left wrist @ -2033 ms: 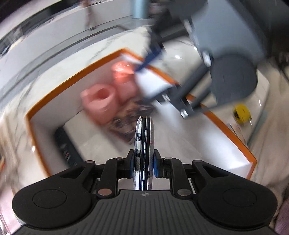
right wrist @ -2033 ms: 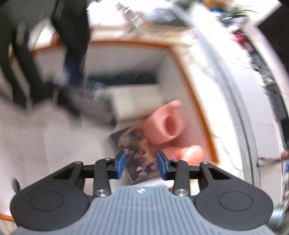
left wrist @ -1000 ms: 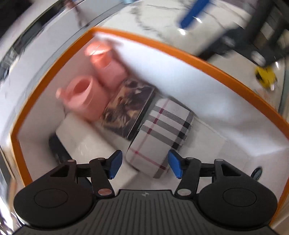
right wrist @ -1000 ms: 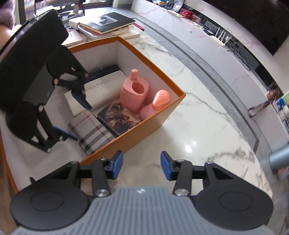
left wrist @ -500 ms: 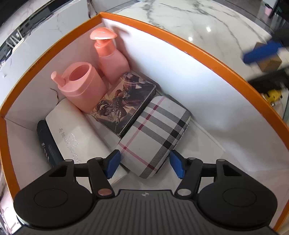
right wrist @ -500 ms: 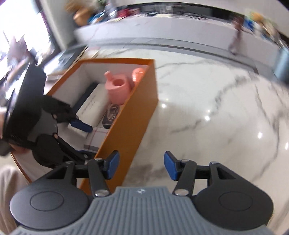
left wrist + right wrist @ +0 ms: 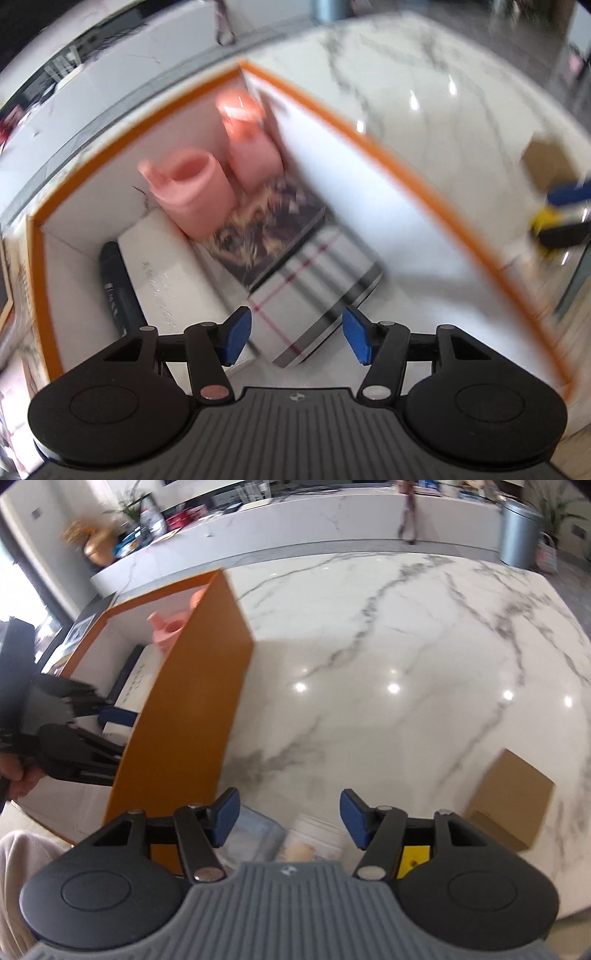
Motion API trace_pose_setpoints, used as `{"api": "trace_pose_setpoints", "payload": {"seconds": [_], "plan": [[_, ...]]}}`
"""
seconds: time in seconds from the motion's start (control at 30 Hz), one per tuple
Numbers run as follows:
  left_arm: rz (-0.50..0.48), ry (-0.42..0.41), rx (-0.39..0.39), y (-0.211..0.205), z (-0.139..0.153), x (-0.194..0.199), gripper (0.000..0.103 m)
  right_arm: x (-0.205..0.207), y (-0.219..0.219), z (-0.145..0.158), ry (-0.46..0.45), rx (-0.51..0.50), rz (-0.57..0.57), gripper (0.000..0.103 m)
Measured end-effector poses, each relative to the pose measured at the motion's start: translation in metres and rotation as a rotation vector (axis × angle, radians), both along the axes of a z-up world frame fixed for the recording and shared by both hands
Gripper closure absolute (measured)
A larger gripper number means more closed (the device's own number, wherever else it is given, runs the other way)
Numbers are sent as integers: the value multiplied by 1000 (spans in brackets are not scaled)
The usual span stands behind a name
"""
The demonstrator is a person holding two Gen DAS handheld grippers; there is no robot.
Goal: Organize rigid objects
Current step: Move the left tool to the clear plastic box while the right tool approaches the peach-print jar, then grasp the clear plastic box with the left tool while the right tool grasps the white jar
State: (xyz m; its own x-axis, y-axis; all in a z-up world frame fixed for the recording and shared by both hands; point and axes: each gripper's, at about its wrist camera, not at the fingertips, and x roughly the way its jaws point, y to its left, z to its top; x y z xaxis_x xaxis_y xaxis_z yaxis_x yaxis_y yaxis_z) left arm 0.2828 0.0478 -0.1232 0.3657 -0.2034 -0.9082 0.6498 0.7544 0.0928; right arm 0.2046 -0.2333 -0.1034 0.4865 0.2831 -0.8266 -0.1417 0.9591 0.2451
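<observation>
A white marble worktop [image 7: 388,657] carries an orange box [image 7: 184,716]; only the left wrist view looks down into it, where the plaid case [image 7: 317,295] lies just ahead of the left gripper [image 7: 297,334], whose jaws are closing with nothing pressed between them; past it sit a picture box [image 7: 269,236], pink cup [image 7: 192,192] and pink bottle [image 7: 251,155]. The right wrist view alone shows the right gripper [image 7: 288,818], jaws opening and empty, over blurred clear packets [image 7: 303,838]; a cardboard box [image 7: 509,797] lies right of the jaws; the box wall hides most contents.

glossy marble table [image 7: 388,635], matt orange box [image 7: 192,709]
brown cardboard carton [image 7: 509,797] looks dull; pink cup [image 7: 192,192] smooth plastic.
</observation>
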Motion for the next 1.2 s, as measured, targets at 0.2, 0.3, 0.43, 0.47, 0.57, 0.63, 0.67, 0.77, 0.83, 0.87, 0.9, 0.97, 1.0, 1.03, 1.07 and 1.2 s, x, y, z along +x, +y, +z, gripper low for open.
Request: {"api": "trace_pose_setpoints", "payload": {"seconds": [0.2, 0.3, 0.43, 0.47, 0.57, 0.63, 0.67, 0.77, 0.83, 0.87, 0.9, 0.97, 1.0, 1.03, 1.07, 1.2], "plan": [[-26, -71, -191, -18, 54, -31, 36, -18, -25, -8, 72, 65, -86, 46], [-172, -76, -173, -50, 56, -51, 36, -22, -32, -16, 121, 116, -119, 53], [-247, -52, -84, -92, 48, -75, 36, -30, -45, -15, 108, 182, -190, 55], [-228, -37, -74, -100, 47, -77, 36, -34, -49, -13, 100, 202, -202, 55], [-151, 38, -77, -119, 36, -70, 35, -44, -59, -7, 66, 255, -238, 55], [-92, 89, -58, -130, 35, -67, 35, -50, -68, -4, 51, 293, -286, 55], [-69, 103, -32, -137, 28, -63, 35, -51, -75, -4, 47, 319, -322, 55], [3, 143, 59, -146, 12, -61, 34, -54, -93, -8, 50, 440, -382, 55], [48, 197, 107, -150, 7, -56, 32, -54, -96, -8, 32, 480, -376, 54], [59, 220, 129, -153, 0, -53, 32, -55, -97, -8, 24, 493, -370, 54], [68, 226, 155, -156, -5, -50, 30, -55, -98, -9, 16, 507, -364, 54], [66, 195, 236, -164, -10, -50, 30, -54, -102, -13, 10, 535, -363, 54], [74, 197, 265, -168, -13, -47, 27, -53, -104, -14, 11, 549, -361, 53], [76, 205, 286, -170, -16, -45, 26, -52, -106, -17, 18, 561, -358, 53], [74, 217, 309, -173, -18, -44, 25, -50, -107, -19, 31, 562, -352, 52], [49, 258, 348, -180, -24, -44, 31, -45, -109, -25, 45, 549, -342, 52]]}}
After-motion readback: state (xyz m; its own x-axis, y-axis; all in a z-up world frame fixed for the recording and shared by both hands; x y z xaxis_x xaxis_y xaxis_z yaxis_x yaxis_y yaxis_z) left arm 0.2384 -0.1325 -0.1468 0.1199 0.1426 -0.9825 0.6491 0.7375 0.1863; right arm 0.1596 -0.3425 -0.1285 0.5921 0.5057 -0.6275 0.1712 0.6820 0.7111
